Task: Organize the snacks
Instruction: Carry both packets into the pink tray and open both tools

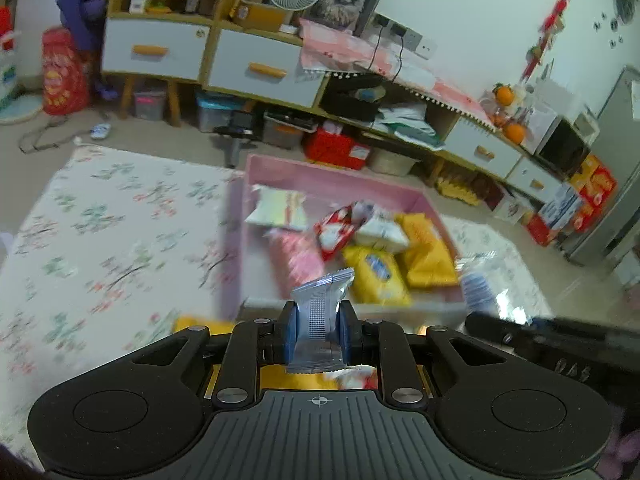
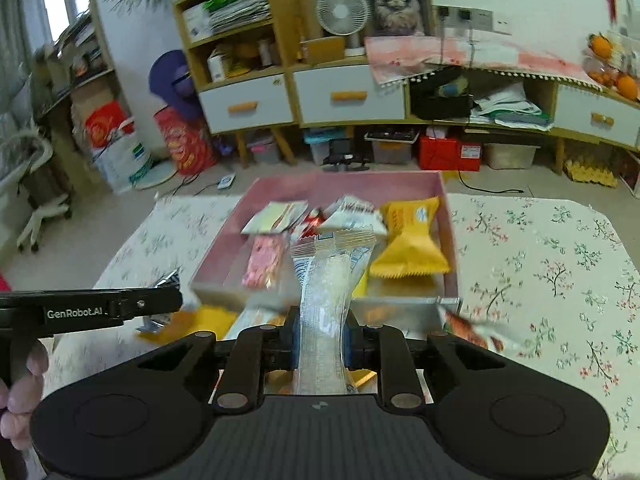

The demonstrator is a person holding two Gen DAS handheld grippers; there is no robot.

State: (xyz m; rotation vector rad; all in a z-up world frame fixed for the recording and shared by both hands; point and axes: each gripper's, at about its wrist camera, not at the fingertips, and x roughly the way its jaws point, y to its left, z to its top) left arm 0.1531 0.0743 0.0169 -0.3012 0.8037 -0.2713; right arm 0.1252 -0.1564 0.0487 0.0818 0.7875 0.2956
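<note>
Now left gripper (image 1: 318,334) clamped on a silver snack packet (image 1: 322,312), right gripper (image 2: 320,338) clamped on a clear snack packet (image 2: 324,308), both just before a pink box (image 2: 449,216) of snacks, on a flowered cloth (image 2: 540,264), cabinet (image 2: 348,96) behind.

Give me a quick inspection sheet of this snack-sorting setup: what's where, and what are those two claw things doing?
Surface: floral tablecloth over the table.
Job's things: pink tray holding several snack packets, including a yellow packet; more packets lie loose in front of the tray.
Clutter: nothing seen on the table apart from snacks.
Grippers: left gripper shut on a silver packet; right gripper shut on a clear white packet.
Cables: black cable on the floor behind the table.
Surroundings: cabinet with white drawers, desk fan, cat picture, oranges.
</note>
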